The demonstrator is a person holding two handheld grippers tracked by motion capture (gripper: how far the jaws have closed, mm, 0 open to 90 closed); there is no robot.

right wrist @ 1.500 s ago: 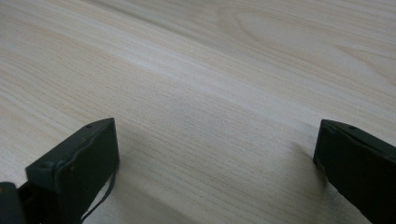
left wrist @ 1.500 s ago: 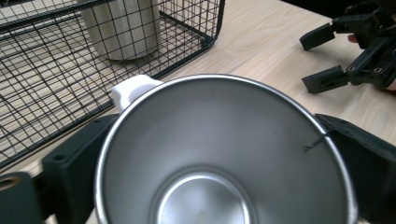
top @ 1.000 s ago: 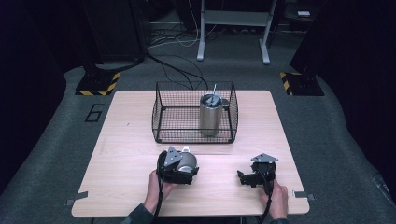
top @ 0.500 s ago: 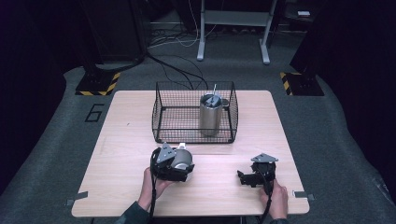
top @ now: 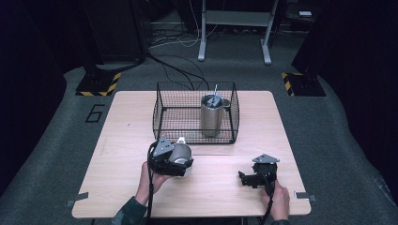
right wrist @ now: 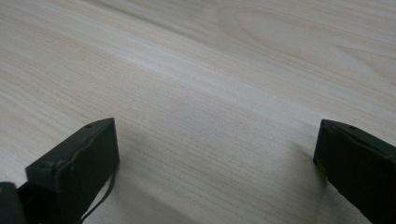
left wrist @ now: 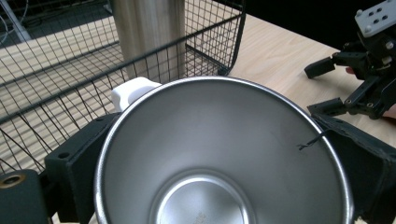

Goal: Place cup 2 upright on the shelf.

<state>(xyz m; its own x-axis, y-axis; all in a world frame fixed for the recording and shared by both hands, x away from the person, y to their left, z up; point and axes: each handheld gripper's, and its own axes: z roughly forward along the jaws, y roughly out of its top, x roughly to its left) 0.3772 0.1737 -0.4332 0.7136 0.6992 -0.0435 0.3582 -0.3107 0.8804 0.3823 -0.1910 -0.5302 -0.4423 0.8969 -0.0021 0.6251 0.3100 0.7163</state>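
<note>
Since the earlier frames the left gripper (top: 176,159) has drawn back from the wire basket (top: 162,125) toward the near edge of the table, carrying its load along; the right gripper (top: 248,178) has kept its place. From the left gripper outward: its two black jaws are clamped on a stainless steel cup (left wrist: 224,154), one jaw against each side of the cup's wall, and the open mouth faces the gripper's own camera so the bare shiny bottom shows. A white handle (left wrist: 131,91) sticks out from the cup's far rim. In the high view the cup (top: 182,153) sits over the table (top: 117,140) just in front of the basket's near wall, a little left of the table's middle. Beyond the cup in the left gripper view stands the black wire basket (left wrist: 70,88), and inside it, at its right end, an upright steel tumbler (left wrist: 149,32) with a straw rising from its lid (top: 214,100). Well apart to the right, near the table's near right corner, the right gripper (left wrist: 355,79) rests low on the wood with its jaws spread wide and bare tabletop (right wrist: 210,93) between them.
</note>
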